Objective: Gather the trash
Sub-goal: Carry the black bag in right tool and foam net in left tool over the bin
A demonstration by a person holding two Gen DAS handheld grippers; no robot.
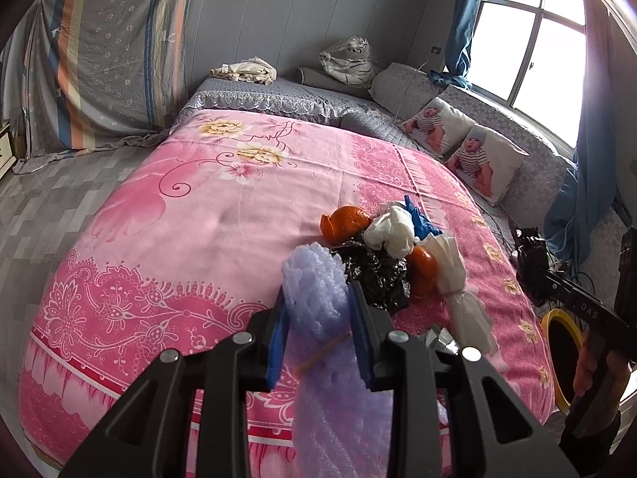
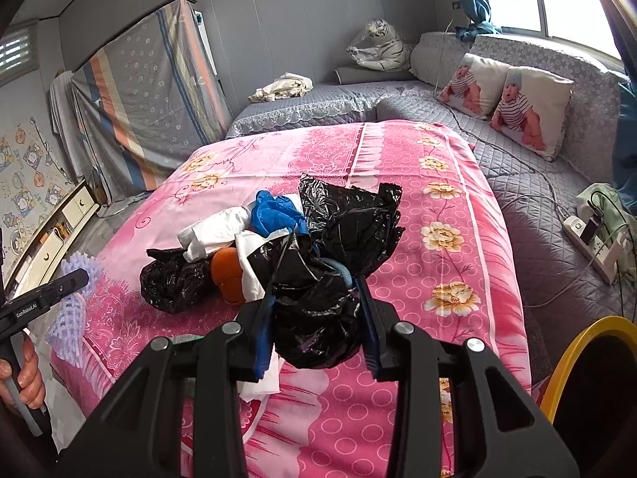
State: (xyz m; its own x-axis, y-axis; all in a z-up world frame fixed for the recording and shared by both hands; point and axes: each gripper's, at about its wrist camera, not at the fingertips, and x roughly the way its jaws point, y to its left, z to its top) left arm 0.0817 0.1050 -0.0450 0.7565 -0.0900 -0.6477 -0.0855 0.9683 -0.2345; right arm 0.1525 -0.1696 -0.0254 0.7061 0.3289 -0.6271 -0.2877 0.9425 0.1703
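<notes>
A long lavender foam net [image 1: 318, 318] runs lengthwise between the fingers of my left gripper [image 1: 320, 334], which is clamped on it, its far end pointing away over the pink bedspread [image 1: 191, 215]. My right gripper [image 2: 316, 318] is closed around a crumpled black plastic bag [image 2: 318, 318] held above the bedspread. Ahead lies the trash pile [image 2: 254, 239], with a yellow-rimmed bin [image 2: 565, 362] at my right.

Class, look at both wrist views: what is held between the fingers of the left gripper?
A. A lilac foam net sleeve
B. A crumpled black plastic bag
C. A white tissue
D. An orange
A: in the left wrist view the lilac foam net sleeve sits clamped between the fingers of the left gripper, while the right gripper holds the black plastic bag.
</notes>
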